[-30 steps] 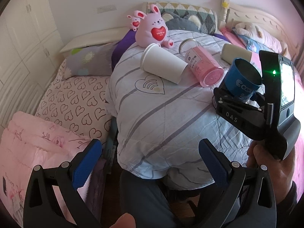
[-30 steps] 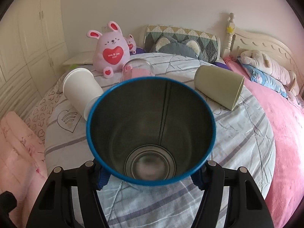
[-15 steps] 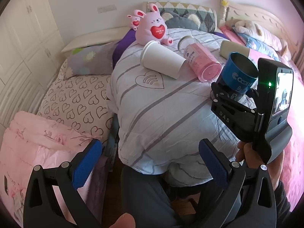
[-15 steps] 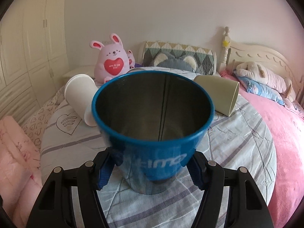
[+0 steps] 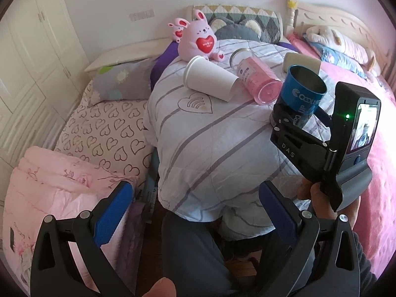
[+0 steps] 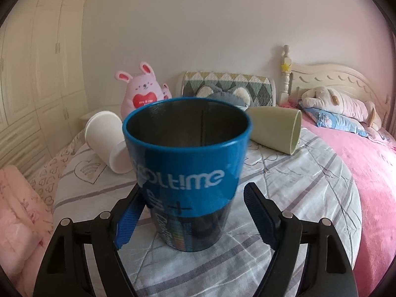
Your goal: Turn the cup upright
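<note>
Blue cup [image 6: 186, 173] upright on the quilt [image 6: 309, 198], beside the white cup [image 6: 106, 143]. Right claw [image 6: 191, 219] looks parted – right pad clear, left unclear – back straight out. Left claw [image 5: 193, 212] apart, idle.

**Colours and Patterns on the Bed**

The cup [image 6: 184, 173] is coloured bright blue with white letters, and a dark band is seen at its bottom. The inside is grey. The pads [image 6: 259, 212] of the right tongs [image 6: 191, 219] are blue on black arms. A white cup [image 5: 210, 83], a pink bottle [image 5: 257, 83] and a pale green cup [image 6: 274, 130] are seen. The quilt [image 5: 222, 136] is white with grey stripes and a heart. The bunny [image 5: 199, 40] is pink with a red heart. A pink blanket [image 6: 358, 173] is spread beside it.
</note>
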The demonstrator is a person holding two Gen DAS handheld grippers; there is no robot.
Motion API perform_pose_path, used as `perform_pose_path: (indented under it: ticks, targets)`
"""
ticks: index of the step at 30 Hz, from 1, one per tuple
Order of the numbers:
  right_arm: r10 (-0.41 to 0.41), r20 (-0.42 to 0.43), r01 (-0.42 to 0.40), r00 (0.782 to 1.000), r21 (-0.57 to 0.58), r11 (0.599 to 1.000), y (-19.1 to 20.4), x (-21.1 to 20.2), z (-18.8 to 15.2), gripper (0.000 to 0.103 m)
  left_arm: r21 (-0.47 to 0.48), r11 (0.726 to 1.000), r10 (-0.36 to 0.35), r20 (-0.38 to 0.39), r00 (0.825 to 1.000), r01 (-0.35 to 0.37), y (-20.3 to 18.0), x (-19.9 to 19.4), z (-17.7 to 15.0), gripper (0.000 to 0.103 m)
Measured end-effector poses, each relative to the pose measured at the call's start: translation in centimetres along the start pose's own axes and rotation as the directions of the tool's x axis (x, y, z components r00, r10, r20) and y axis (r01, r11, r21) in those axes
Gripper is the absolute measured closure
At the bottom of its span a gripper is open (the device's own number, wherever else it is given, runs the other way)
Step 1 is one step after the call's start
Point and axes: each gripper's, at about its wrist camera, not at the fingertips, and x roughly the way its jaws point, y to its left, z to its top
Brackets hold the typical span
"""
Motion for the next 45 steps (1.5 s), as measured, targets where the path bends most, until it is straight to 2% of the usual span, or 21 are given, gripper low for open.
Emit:
perform_pose_path:
  ticks: [9,16,19,22,24,30,35,45]
  targets:
    - [0.022,0.022,-0.022,1.0,0.02,1.0,-0.3,-2.0,-0.2,0.022,-0.008,1.0,0.024,0.046,0.999,-0.024,-0.8,-2.5,-0.5,0.0]
    - [0.041,0.039,-0.042,0.998,0.037,0.998,-1.7,-8.3,1.6,0.022,-0.042,0.999,0.018,0.119,0.993,-0.013,-1.4,-5.2,-0.6,0.0]
    - [0.057,-0.024,-0.055,0.998,0.074,0.996,-3.0,-10.8,2.7,0.022,-0.052,0.999,0.014,0.146,0.989,-0.006,-1.7,-6.1,-0.7,0.0]
    - [0.095,-0.146,-0.071,0.985,0.162,0.984,-5.3,-12.9,4.0,0.022,-0.063,0.998,0.012,0.169,0.986,-0.002,-2.0,-6.9,-0.7,0.0]
    - [0.089,-0.193,-0.054,0.977,0.18,0.982,-6.4,-14.0,4.6,0.022,-0.066,0.998,0.015,0.184,0.983,-0.002,-2.2,-7.4,-0.7,0.0]
    - [0.027,-0.189,-0.005,0.982,0.121,0.993,-7.5,-17.9,5.4,0.022,-0.06,0.998,0.039,0.224,0.974,-0.026,-3.1,-8.7,-0.7,0.0]
    - [0.028,-0.164,-0.01,0.986,0.111,0.994,-7.2,-18.8,5.9,0.022,-0.056,0.998,0.038,0.242,0.97,-0.025,-3.4,-9.5,-0.7,0.0]
    - [0.052,-0.18,-0.035,0.982,0.099,0.994,-6.4,-18.1,6.0,0.022,-0.068,0.997,0.057,0.236,0.97,-0.042,-3.1,-9.6,-0.8,0.0]
